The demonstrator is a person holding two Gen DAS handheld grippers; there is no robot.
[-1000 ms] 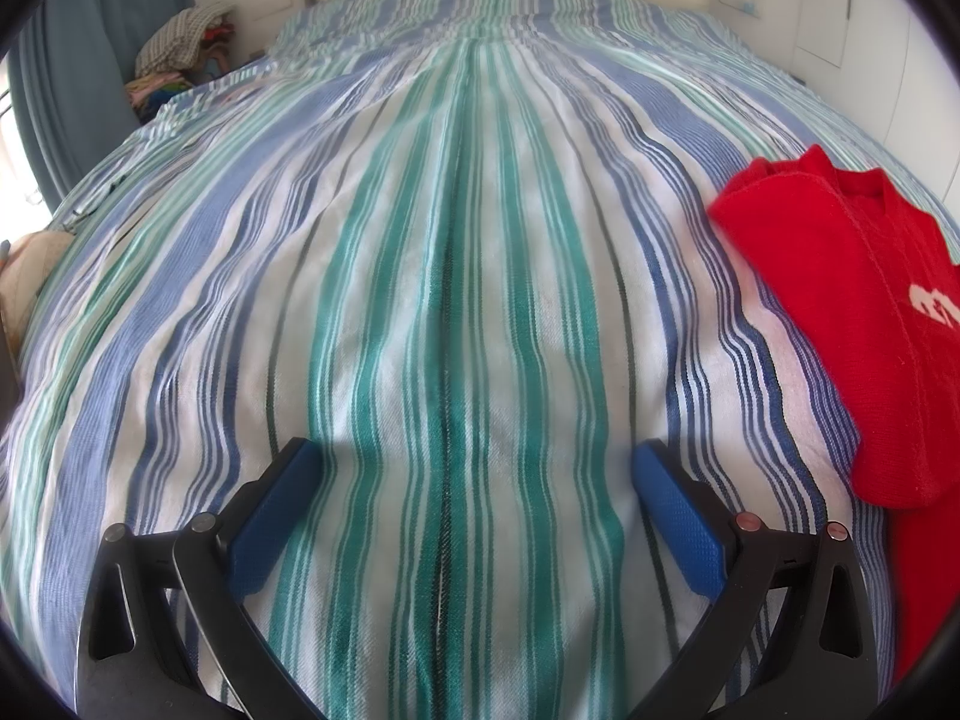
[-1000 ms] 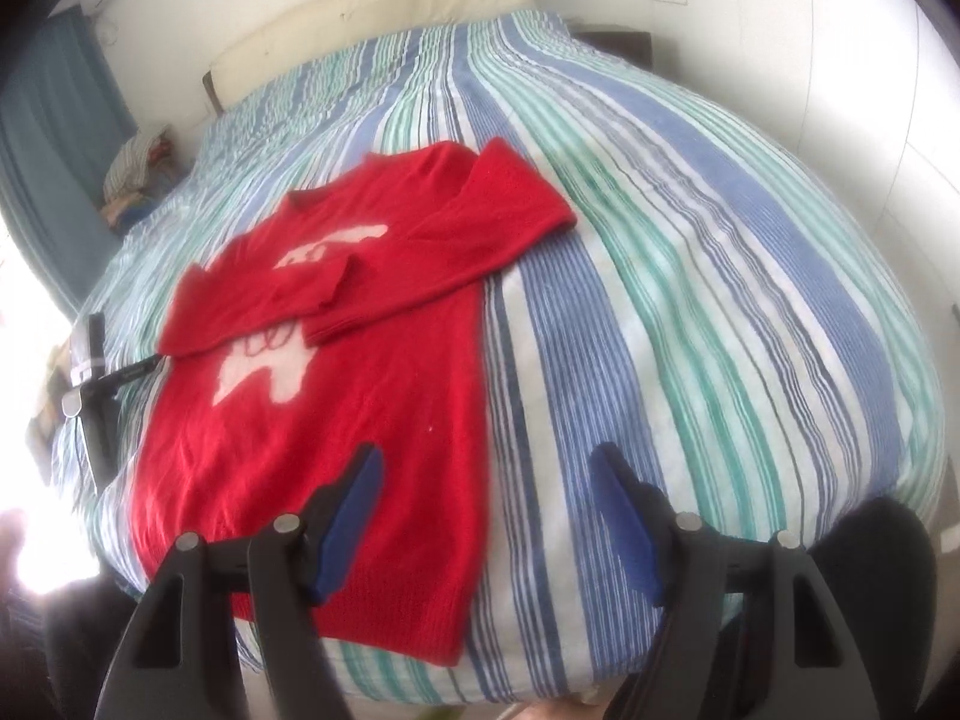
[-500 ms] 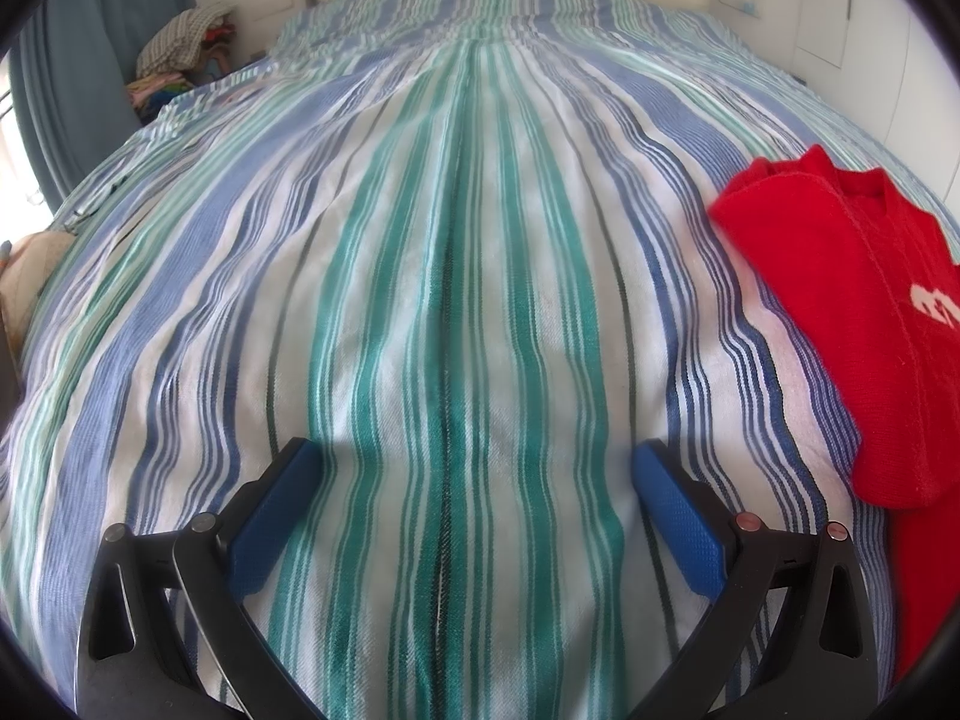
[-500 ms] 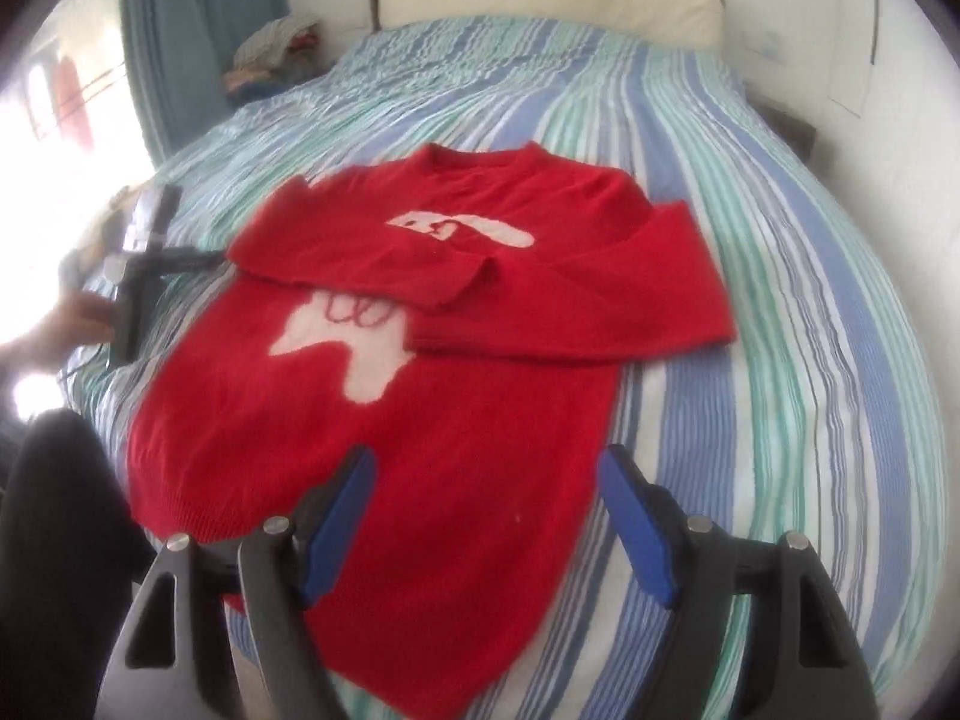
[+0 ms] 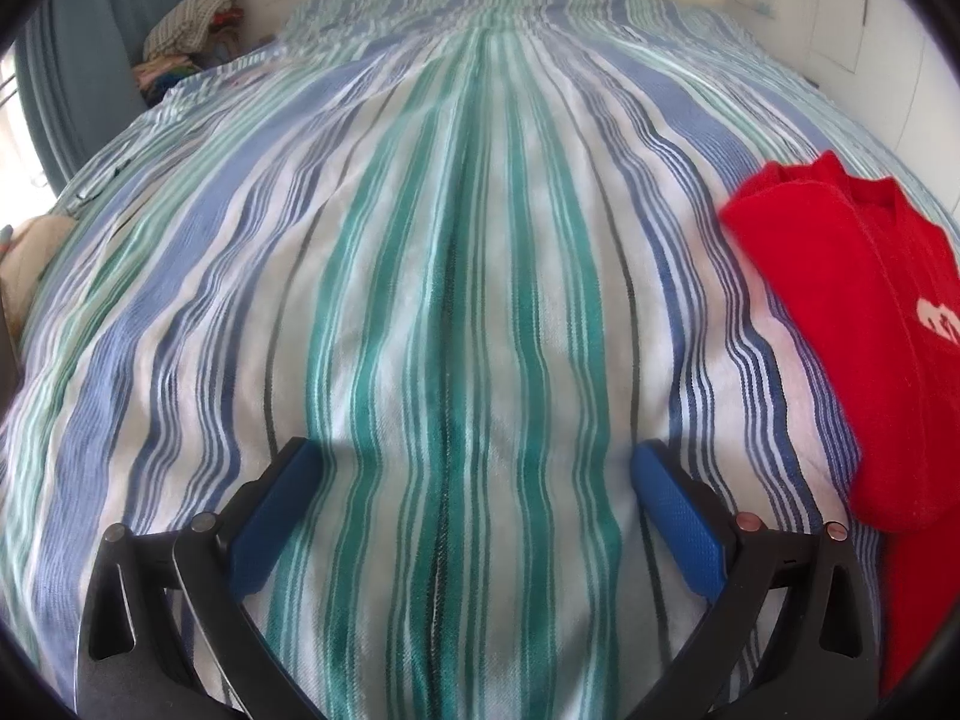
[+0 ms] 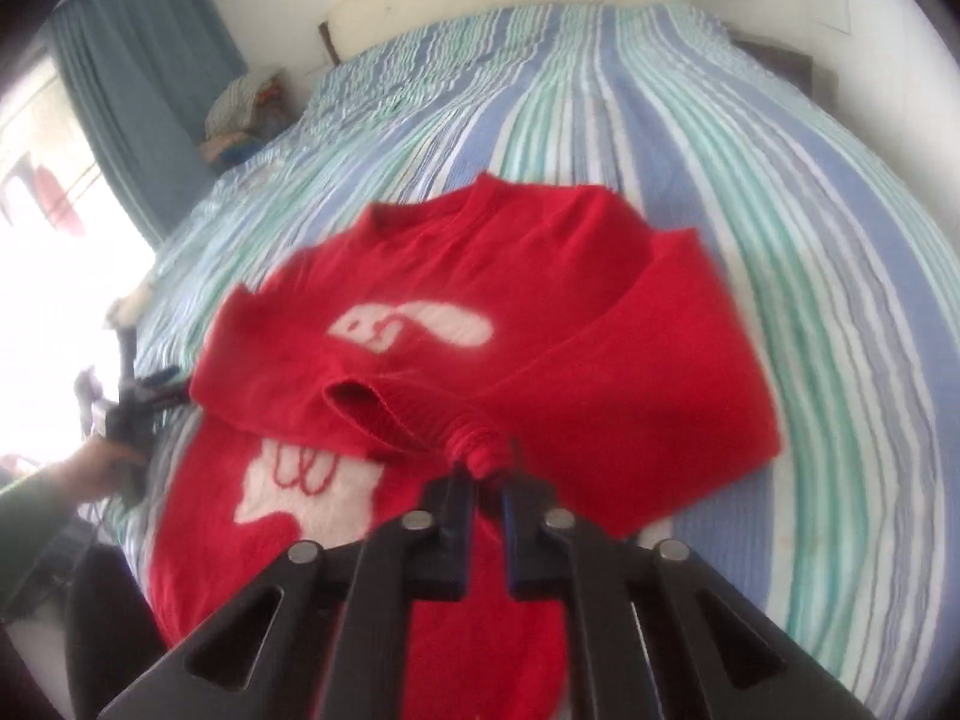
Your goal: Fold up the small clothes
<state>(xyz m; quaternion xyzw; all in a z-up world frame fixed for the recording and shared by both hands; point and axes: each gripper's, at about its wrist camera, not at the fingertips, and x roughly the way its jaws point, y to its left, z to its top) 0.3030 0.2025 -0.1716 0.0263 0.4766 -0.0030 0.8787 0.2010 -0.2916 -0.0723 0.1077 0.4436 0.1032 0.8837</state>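
Observation:
A red sweater (image 6: 540,276) with a white motif lies on the striped bedspread (image 6: 750,138), both sleeves folded across its chest. My right gripper (image 6: 487,477) is shut on the cuff (image 6: 474,447) of the right sleeve, bunching the knit between its blue pads. In the left wrist view the sweater's left edge (image 5: 840,300) shows at the far right. My left gripper (image 5: 468,480) is open and empty over bare bedspread (image 5: 468,240), to the left of the sweater. It also shows, held in a hand, at the left of the right wrist view (image 6: 129,408).
A cream headboard (image 6: 510,0) stands at the far end of the bed. A pile of clothes (image 5: 192,30) sits beside the bed at the back left, by a blue curtain (image 6: 138,90). A white wall (image 5: 870,60) runs along the right.
My right gripper moved forward over the sweater and shut on the sleeve cuff; it was open half a second ago. My left gripper has not moved.

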